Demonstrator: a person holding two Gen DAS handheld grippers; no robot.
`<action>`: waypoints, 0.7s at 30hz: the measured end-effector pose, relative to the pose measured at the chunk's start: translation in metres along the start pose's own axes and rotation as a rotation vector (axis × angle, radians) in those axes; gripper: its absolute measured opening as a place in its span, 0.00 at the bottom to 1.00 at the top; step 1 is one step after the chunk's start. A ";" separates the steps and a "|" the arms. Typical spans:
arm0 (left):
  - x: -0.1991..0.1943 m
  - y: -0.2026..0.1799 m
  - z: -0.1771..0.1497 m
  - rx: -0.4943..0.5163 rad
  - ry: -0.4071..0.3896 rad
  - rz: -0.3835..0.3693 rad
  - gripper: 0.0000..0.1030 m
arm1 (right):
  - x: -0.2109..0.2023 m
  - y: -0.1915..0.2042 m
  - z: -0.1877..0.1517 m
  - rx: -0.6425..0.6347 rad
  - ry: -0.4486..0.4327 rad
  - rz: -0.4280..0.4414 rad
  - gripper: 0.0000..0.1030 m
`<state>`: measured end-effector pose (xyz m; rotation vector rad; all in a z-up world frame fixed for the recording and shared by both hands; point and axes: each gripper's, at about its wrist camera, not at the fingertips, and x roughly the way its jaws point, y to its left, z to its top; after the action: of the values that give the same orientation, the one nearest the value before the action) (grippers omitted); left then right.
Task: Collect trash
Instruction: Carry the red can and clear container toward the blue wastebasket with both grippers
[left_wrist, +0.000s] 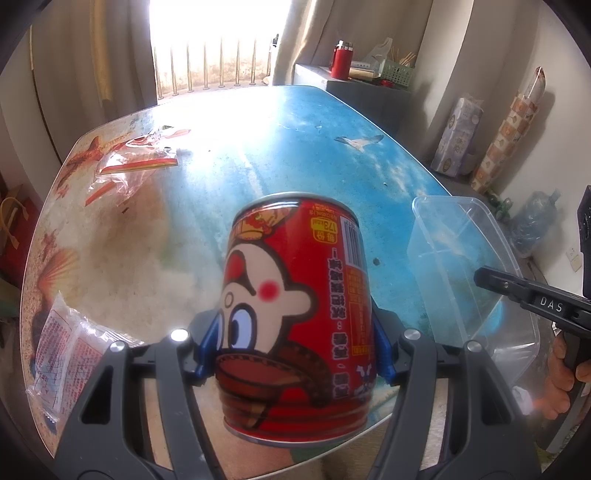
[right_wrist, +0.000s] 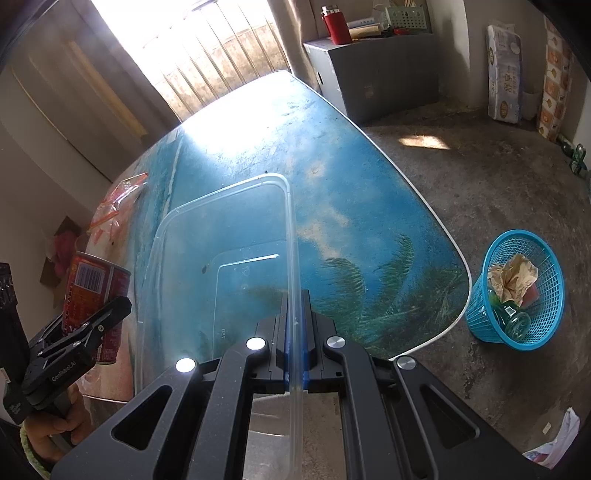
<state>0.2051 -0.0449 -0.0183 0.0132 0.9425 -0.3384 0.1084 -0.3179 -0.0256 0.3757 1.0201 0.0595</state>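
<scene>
We grasp one red can (left_wrist: 295, 314) in our left gripper (left_wrist: 291, 354). Our right gripper (right_wrist: 295, 332) clenches one clear tub's (right_wrist: 221, 229) rim at the table's (right_wrist: 351, 192) near edge, and two wrappers (left_wrist: 129, 166) lie at the left edge.

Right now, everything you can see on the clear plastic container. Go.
The clear plastic container is a rectangular, transparent tub with rounded corners and a rolled rim, with moulded marks on its base. It looks empty. It sits near the table edge, with the printed tabletop visible through its walls. The right gripper is shut on its right-hand wall, pads pinching the rim. The red can, held upside down in the left gripper, is beside it and not touching.
</scene>
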 end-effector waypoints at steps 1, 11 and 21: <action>-0.002 0.000 -0.001 0.001 -0.002 -0.002 0.60 | -0.001 0.000 0.000 0.003 -0.003 0.002 0.04; -0.015 -0.015 0.005 0.034 -0.033 -0.022 0.60 | -0.017 -0.013 -0.004 0.035 -0.045 0.042 0.04; -0.030 -0.072 0.022 0.143 -0.072 -0.095 0.60 | -0.066 -0.070 -0.013 0.154 -0.165 0.072 0.04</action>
<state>0.1858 -0.1078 0.0280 0.0868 0.8473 -0.4909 0.0544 -0.3942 -0.0008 0.5490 0.8506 0.0143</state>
